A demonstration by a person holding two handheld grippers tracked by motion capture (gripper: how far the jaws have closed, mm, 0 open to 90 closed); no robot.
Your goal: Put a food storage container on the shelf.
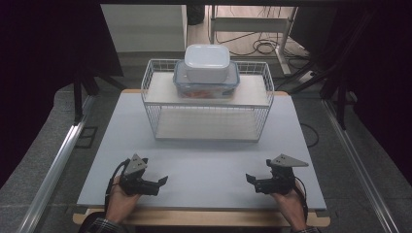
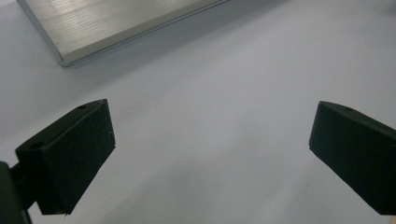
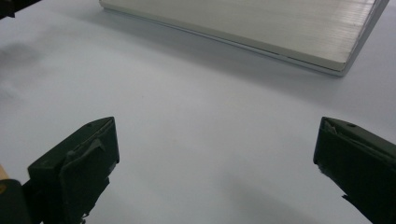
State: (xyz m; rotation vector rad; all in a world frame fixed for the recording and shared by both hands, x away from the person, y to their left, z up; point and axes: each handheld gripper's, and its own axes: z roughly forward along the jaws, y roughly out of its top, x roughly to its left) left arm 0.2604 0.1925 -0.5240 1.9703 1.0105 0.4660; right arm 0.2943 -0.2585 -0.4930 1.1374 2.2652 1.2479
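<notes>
A white wire rack (image 1: 206,99) with two pale shelf boards stands at the back middle of the grey table (image 1: 204,165). On its top shelf sits a clear food box with a blue-rimmed lid (image 1: 207,82), something orange inside it, and a white lidded box (image 1: 207,62) stacked on top. My left gripper (image 1: 162,182) rests near the front left edge, pointing right, jaws wide open (image 2: 210,154) over bare table. My right gripper (image 1: 251,180) rests at the front right, pointing left, also open (image 3: 215,168) and holding nothing. The rack's lower board shows ahead of each gripper (image 2: 116,21) (image 3: 261,28).
A hand holds each gripper at the table's front edge. Metal rails (image 1: 58,165) run along the floor on both sides. Cables (image 1: 262,46) and a table leg lie on the floor behind the rack. Dark curtains flank the scene.
</notes>
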